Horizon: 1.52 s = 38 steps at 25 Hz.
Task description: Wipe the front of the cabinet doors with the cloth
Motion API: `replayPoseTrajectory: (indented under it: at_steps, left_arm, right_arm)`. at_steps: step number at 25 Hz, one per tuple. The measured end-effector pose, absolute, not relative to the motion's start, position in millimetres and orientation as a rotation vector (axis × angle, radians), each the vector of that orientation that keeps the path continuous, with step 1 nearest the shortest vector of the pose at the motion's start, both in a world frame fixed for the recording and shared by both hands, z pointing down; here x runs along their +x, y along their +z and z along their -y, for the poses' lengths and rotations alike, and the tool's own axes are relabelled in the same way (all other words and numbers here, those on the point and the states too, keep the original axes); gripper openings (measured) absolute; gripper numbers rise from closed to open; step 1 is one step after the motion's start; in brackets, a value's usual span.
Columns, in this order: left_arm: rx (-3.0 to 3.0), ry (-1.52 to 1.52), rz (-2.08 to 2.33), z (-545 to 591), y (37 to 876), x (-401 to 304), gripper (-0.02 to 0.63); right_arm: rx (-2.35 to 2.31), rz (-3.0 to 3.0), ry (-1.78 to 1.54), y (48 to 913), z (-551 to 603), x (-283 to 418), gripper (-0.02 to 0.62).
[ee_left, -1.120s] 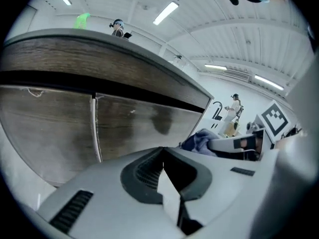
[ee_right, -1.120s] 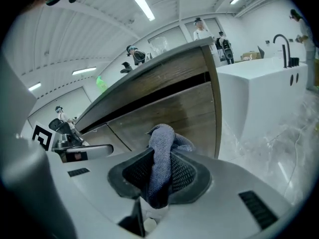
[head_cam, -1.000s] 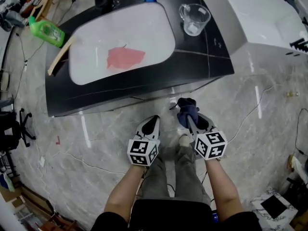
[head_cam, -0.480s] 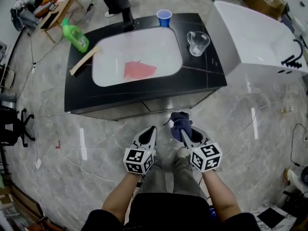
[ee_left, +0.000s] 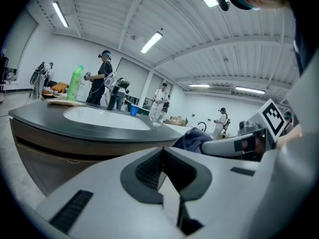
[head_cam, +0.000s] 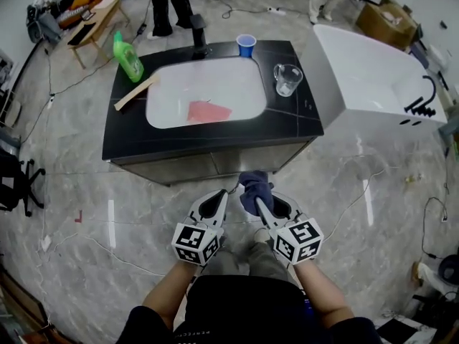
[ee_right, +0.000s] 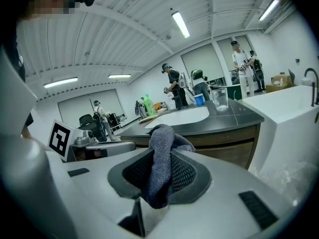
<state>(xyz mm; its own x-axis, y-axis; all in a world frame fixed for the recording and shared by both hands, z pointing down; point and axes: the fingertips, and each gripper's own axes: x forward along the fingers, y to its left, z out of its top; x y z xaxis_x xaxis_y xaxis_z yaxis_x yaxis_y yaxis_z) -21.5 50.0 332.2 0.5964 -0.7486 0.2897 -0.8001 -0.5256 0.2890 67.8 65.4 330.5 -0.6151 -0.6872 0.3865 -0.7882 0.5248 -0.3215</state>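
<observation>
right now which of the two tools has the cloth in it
The right tool: it is shut on the dark blue cloth. The left tool is shut on nothing.

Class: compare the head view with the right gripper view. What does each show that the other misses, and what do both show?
Head view only: the red rag in the sink. Right gripper view only: ceiling lights, and the cloth seen pinched in the right gripper. Both: that cloth, the glass mug, green bottle and cabinet front.
</observation>
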Motion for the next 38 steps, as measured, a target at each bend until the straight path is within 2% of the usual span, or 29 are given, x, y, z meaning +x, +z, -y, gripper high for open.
replayPoseTrajectory:
  at_steps: [13,27,38]
  left_arm:
    - [2.487,0.064,1.289,-70.6,272.4,-35.2,0.009]
    - [2.439,0.124,1.394,-77.1,278.7,-63.1,0.008]
    - [2.435,0.146,1.358,-69.0,285.1,-57.8,0.009]
  right_arm:
    - [1.172,2.672,0.580,277.0,-83.6,40.8,0.089]
    - [1.105,2.681,0.590,278.4,-85.9,27.7,0.089]
    - [1.116,2.659,0.633,285.8,-81.5,31.8,0.087]
